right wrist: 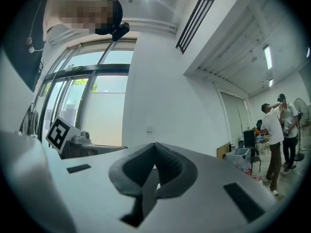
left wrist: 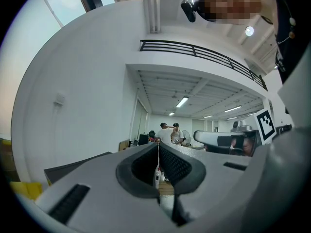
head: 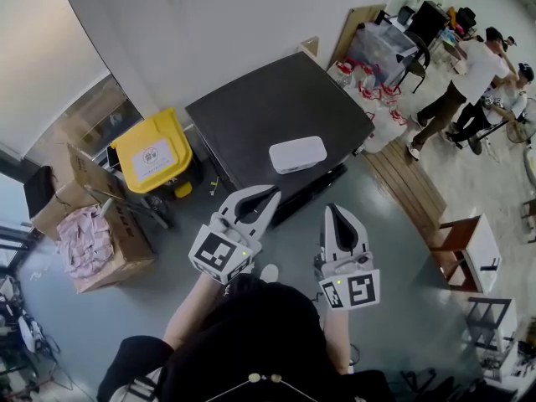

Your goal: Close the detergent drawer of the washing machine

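This looks like a large open-plan office or lab workspace. It has a bare grey floor [head: 385, 216], ceiling strip lights [left wrist: 182, 101], a railed mezzanine [left wrist: 204, 54] and tall windows [right wrist: 82, 110]. Cardboard boxes [head: 92, 249] and a yellow bin [head: 153, 153] stand by the wall, and office chairs [head: 414, 53] stand near two people [head: 473, 78].
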{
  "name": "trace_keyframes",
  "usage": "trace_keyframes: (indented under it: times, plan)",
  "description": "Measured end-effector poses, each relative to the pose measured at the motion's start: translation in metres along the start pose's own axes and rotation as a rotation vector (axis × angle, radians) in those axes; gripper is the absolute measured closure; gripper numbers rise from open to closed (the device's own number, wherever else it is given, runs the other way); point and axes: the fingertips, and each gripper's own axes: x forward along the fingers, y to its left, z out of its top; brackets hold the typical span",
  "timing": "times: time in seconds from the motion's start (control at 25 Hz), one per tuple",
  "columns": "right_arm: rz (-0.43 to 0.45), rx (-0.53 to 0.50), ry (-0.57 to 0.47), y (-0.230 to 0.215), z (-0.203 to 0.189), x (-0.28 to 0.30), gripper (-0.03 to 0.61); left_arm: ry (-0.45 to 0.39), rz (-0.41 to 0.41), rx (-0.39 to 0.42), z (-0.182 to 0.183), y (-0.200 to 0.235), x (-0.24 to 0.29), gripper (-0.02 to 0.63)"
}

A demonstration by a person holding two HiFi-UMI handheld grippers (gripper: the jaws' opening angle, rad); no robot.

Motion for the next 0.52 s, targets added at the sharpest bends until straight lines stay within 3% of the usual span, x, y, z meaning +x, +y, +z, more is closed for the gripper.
trace_keyframes:
  times: [0.52]
  plan:
    - [-0.006, -0.009, -0.007, -0.0047, 0.0057, -0.0023, 0.575, -0.012, 0.006, 0.001, 0.0045, -0.0039, 0.0018, 0.604]
